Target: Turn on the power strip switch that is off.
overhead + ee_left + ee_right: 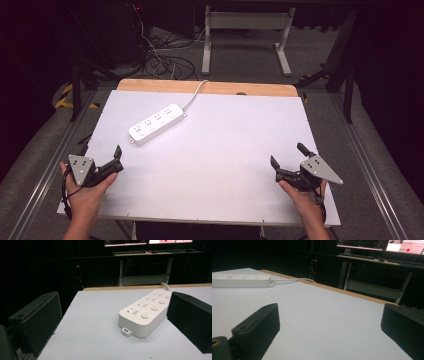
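Jaws spread wide and gripping nothing, the left gripper (102, 161) rests at the near left corner of the white worktop (220, 165), its two black pads (41, 322) framing bare board and, just ahead, the near end of a white power strip (146, 315). The right gripper (287, 162), equally wide open and empty, sits at the near right corner, well apart from the strip.

The power strip (156, 124) lies flat and diagonal on the left half of the worktop, toward the far edge, its white cord (195, 94) running off over the wooden far edge. It has four sockets, each with a round button, and a small tab at the near end.

The risks from here look plain. The strip is smooth, rounded and broad; a grip across its width with pads off-centre would likely let it twist or slip out. The trailing cord could tug back and swing the strip if it is lifted or dragged toward the near edge. A pad coming down on the top face could press a button, and a low approach could shove the strip along the board rather than catch it.
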{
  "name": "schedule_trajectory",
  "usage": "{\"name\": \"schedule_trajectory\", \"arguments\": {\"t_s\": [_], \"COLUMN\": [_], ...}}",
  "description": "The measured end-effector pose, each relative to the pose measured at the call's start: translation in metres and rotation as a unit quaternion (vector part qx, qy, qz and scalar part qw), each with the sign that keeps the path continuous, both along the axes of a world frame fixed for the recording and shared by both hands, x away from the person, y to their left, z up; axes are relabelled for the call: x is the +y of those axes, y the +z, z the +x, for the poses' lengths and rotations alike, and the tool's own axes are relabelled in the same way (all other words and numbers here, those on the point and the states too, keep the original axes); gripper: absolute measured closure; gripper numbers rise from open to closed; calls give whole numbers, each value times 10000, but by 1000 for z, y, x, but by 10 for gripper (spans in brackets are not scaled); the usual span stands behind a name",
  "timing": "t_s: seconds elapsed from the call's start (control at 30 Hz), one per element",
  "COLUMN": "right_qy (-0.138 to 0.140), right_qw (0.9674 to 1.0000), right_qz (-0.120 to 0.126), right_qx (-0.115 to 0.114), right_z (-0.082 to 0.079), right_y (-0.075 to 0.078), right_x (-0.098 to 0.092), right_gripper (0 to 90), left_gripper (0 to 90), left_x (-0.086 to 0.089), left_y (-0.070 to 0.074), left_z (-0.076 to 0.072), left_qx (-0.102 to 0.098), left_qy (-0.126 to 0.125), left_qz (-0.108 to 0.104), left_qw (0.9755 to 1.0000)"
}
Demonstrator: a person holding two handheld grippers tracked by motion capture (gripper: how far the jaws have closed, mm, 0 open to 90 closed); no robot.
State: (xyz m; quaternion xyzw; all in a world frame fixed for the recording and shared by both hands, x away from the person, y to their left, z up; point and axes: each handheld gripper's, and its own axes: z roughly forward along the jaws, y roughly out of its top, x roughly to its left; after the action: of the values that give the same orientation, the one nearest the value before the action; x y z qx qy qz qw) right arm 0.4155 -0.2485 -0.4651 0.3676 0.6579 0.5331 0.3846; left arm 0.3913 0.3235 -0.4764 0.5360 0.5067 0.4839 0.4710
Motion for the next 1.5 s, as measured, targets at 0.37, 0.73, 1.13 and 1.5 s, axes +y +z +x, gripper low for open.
{"name": "schedule_trajectory", "arguments": {"t_s": [0.37,0.73,1.13,1.5], "right_qy": [5,17,12,-70], "right_qw": [10000,10000,10000,10000], "right_qz": [-22,-34,-46,13], "right_qx": [7,5,16,10], "right_z": [-1,-2,-4,-8], "right_y": [-1,0,-1,0], "right_x": [0,0,-1,-6], "right_gripper": [27,32,41,45], "left_gripper": [2,5,114,687], "left_x": [1,1,1,9], "left_y": [1,2,5,10], "left_z": [1,1,2,5], "left_qx": [-20,-62,-157,461], "left_qy": [8,79,79,-881], "left_qz": [-64,8,-68,-954], "left_qw": [10000,9999,9998,9905]}}
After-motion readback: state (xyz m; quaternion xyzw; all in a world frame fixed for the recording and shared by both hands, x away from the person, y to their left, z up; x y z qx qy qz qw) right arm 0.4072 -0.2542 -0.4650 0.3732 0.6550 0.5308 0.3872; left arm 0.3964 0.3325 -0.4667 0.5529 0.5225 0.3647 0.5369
